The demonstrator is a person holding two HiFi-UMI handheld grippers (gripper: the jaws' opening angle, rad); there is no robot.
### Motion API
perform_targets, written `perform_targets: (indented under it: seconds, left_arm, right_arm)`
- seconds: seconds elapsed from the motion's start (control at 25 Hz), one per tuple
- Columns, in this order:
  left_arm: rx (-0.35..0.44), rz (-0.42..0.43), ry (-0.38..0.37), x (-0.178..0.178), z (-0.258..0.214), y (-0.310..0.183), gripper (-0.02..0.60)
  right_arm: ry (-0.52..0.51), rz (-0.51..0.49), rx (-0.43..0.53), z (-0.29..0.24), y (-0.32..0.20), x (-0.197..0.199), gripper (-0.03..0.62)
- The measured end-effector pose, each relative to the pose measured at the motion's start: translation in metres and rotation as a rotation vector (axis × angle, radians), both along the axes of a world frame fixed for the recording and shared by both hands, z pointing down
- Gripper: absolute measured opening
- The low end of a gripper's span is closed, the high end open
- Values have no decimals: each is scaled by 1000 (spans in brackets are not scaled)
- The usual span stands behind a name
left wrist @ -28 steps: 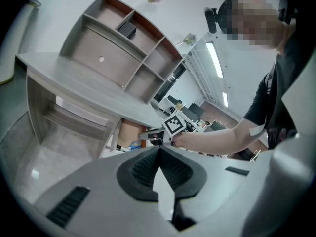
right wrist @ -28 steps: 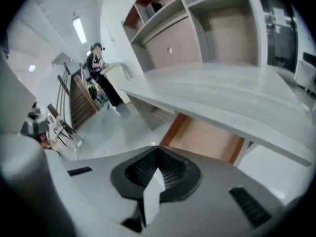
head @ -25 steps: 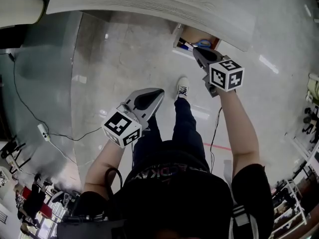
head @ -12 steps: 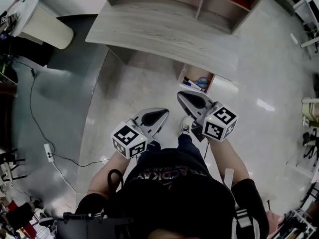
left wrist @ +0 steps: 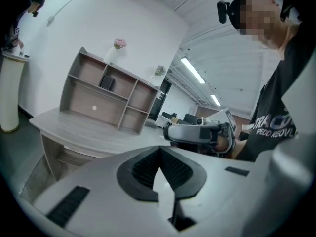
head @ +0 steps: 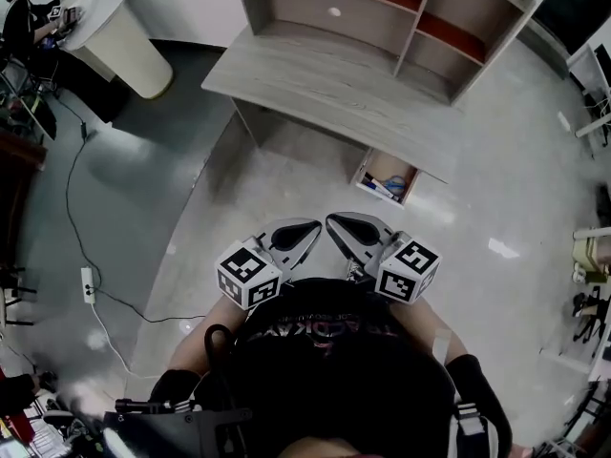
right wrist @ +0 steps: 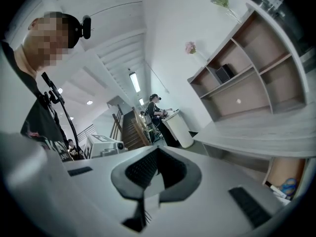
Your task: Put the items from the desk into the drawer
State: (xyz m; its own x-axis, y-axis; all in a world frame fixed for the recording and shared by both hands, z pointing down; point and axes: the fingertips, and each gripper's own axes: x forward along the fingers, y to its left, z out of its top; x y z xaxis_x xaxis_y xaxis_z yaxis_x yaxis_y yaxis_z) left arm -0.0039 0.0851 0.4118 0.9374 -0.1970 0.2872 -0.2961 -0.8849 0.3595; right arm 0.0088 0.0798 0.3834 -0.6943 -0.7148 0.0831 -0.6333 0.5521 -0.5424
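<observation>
Back from the desk and its open drawer, left gripper and right gripper have risen to the chest, both pressed together, empty. With the items in the drawer and the desktop apparently bare, the next move is probably to push it shut.

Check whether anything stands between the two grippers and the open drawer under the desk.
Nothing visible does. Only floor lies between the left gripper, the right gripper and the drawer, which juts out from under the desk. Both jaws are shut and empty.
</observation>
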Motion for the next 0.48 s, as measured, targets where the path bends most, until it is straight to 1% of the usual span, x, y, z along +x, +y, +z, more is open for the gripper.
perform_targets:
  seconds: [0.16, 0.48]
  left_arm:
    - [16, -11, 1, -2, -2, 1, 11]
    - [10, -22, 12, -4, -3, -1, 11]
  right_arm:
    - [1, -14, -1, 0, 0, -4, 17]
    - [-10, -8, -17, 3, 3, -3, 17]
